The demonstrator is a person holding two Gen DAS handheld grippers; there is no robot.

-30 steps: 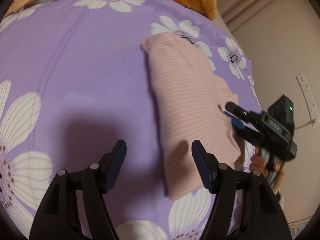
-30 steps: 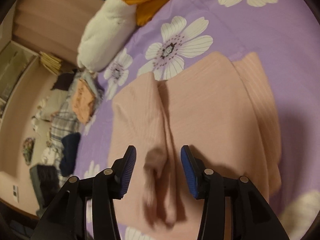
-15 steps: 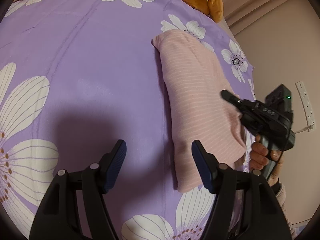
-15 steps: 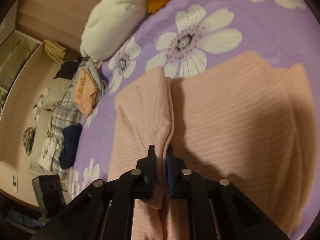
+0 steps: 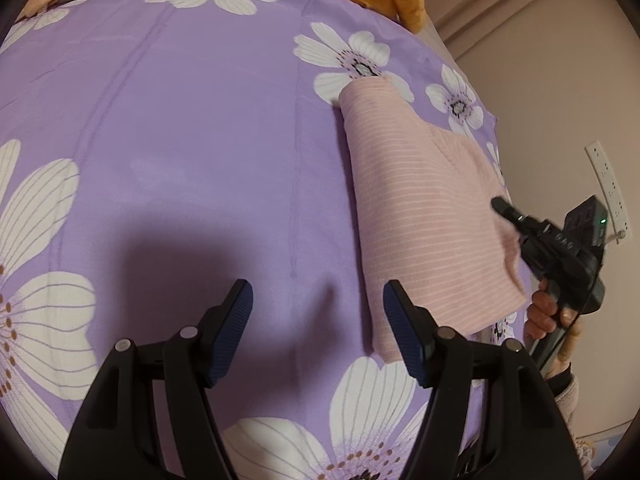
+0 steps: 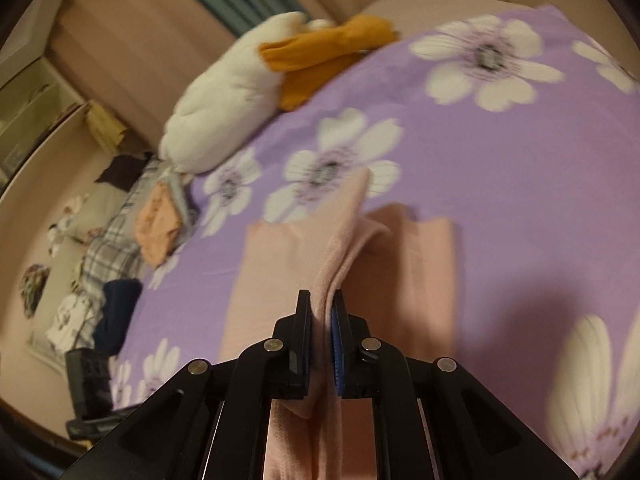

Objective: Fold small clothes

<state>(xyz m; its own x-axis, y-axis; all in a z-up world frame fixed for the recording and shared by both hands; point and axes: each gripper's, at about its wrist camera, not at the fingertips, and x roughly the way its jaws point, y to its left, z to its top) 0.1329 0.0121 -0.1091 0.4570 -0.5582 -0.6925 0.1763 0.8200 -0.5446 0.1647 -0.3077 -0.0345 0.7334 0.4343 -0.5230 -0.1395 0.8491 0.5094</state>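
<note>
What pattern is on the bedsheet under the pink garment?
Purple with large white flowers; the bedsheet shows best in the left wrist view.

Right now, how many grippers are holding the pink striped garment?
1. The right gripper is shut on a fold of the pink striped garment; the left gripper hangs open over the purple floral bedsheet, beside the garment.

The right gripper (image 6: 320, 312) is clamped on a raised fold of the pink garment (image 6: 420, 264), which lies on the purple floral sheet (image 6: 500, 168); a white pillow (image 6: 224, 100) and orange cloth (image 6: 320, 56) sit beyond
</note>
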